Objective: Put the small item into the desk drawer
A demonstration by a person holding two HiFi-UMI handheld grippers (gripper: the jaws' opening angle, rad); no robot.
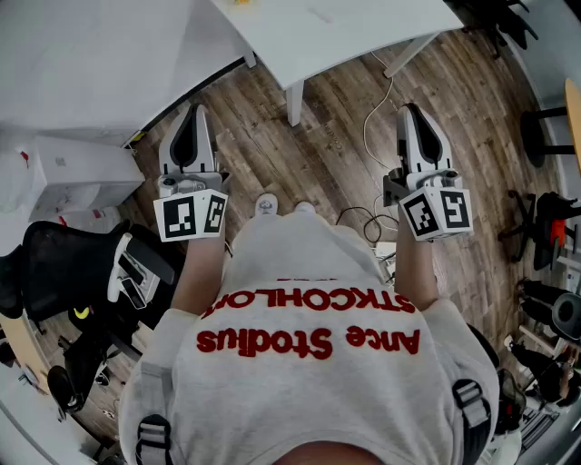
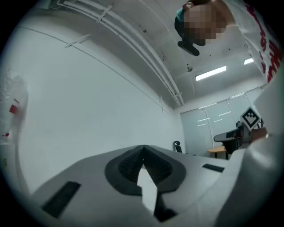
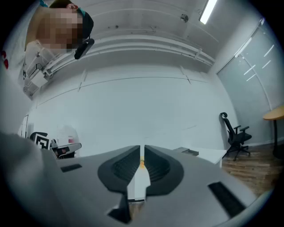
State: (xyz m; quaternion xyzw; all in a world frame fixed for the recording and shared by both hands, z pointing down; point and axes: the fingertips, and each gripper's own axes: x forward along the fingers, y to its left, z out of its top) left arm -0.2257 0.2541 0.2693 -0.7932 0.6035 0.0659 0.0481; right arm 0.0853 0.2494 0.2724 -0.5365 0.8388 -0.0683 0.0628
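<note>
Wood floor; left tongs, right tongs

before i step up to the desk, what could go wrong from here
Cables lie on the wooden floor just ahead of the shoes; a step forward could snag them. The black chair stands close by the left arm, so swinging the left gripper outward might knock it. Both it and the right gripper are shut, so they would have to open before taking anything off the white desk.
</note>
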